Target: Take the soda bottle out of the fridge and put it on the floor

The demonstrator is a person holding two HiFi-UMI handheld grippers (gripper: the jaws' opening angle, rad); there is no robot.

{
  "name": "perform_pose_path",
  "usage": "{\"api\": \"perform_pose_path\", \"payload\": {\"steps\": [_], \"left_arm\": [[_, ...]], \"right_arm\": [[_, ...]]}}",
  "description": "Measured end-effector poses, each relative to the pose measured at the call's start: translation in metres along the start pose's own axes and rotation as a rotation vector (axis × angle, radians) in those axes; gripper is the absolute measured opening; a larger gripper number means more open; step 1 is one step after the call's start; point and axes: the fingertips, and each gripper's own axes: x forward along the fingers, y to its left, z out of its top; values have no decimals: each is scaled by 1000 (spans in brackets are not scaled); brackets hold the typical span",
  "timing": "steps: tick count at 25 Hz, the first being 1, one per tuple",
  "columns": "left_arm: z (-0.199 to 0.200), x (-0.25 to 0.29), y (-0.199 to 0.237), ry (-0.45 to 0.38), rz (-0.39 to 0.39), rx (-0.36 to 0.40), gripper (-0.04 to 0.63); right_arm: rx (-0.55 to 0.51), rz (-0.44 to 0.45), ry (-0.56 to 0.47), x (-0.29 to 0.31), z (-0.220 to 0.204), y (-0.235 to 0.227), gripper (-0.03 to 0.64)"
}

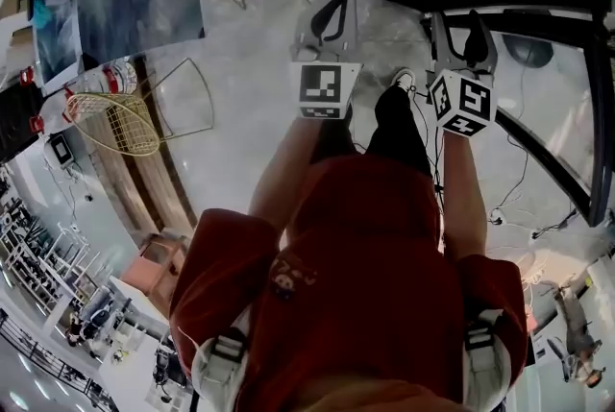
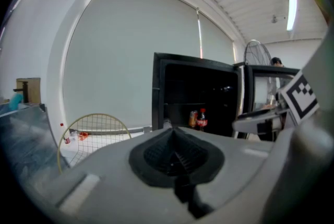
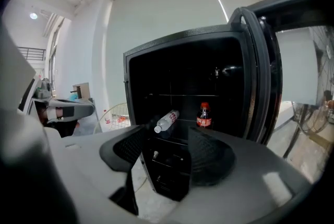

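Red cloth of the person's shirt fills the bottom of the head view, and both forearms reach out from it over a grey, mottled floor. The left gripper has its jaws closed together with nothing between them. The right gripper has its jaws apart and empty, and the fridge shows through the gap. A thin cable trails across the floor on the right. Two round yellow wire frames stand off to the left.

The room is bright and white, with a ribbed ceiling. A wide pale blind covers the far wall behind the fridge, and a fan rises beside it.

The fridge is black and stands on the floor ahead of both grippers, well apart from them. Its door is swung open to the right, and the inside is dark. The soda bottle stands upright on a shelf inside, toward the right. It is small, with a red cap, a red label and dark drink. Just to its left a clear water bottle with a white cap lies tilted, cap end lower. In the left gripper view something orange shows next to the soda bottle, too small to tell what it is.
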Motion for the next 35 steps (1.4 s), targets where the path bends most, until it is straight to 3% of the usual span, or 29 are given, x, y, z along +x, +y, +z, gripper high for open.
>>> {"api": "perform_pose_path", "payload": {"steps": [5, 13, 21, 35], "left_arm": [[-37, 18, -8, 18, -24, -20, 0], [-114, 49, -17, 59, -23, 35, 0], [-143, 71, -28, 34, -26, 32, 0], [-156, 89, -37, 95, -30, 31, 0]], "right_arm": [[13, -39, 20, 12, -32, -14, 244], [57, -64, 10, 39, -100, -33, 242], [99, -107, 34, 46, -146, -54, 242], [77, -122, -15, 82, -120, -81, 244]]}}
